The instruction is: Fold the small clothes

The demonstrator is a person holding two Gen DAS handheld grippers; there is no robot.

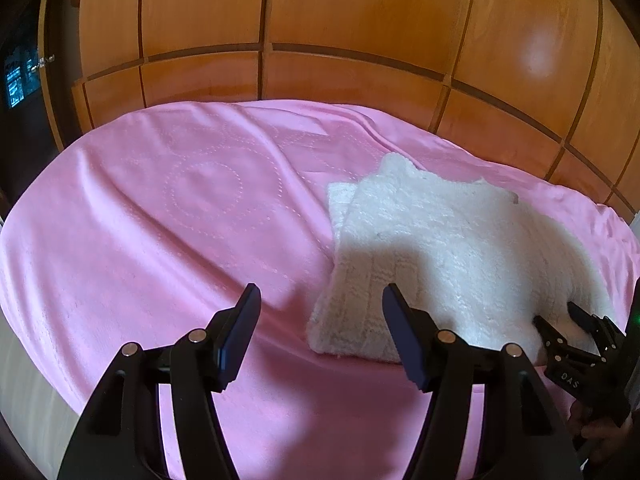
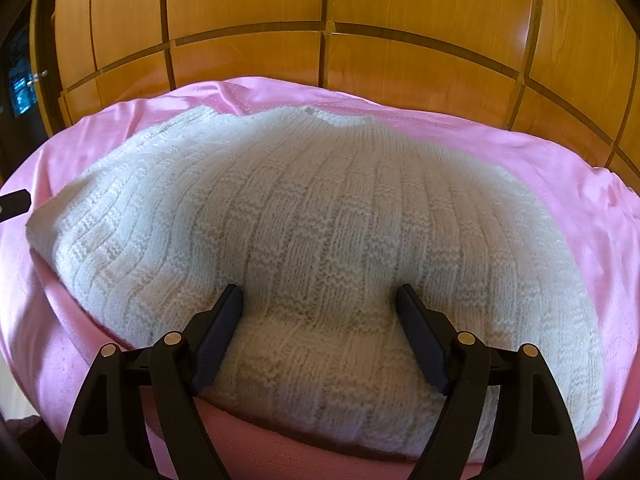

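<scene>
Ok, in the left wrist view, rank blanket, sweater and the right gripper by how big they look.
1. blanket
2. sweater
3. right gripper, partly cut off at the frame edge, so its full size is unsure.

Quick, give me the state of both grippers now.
Left gripper: open, holding nothing, over the pink blanket.
Right gripper: open, jaws astride the white knitted garment, not clamped on it.

Wrist cams, oblique down, shared sweater (image 1: 440, 248)
</scene>
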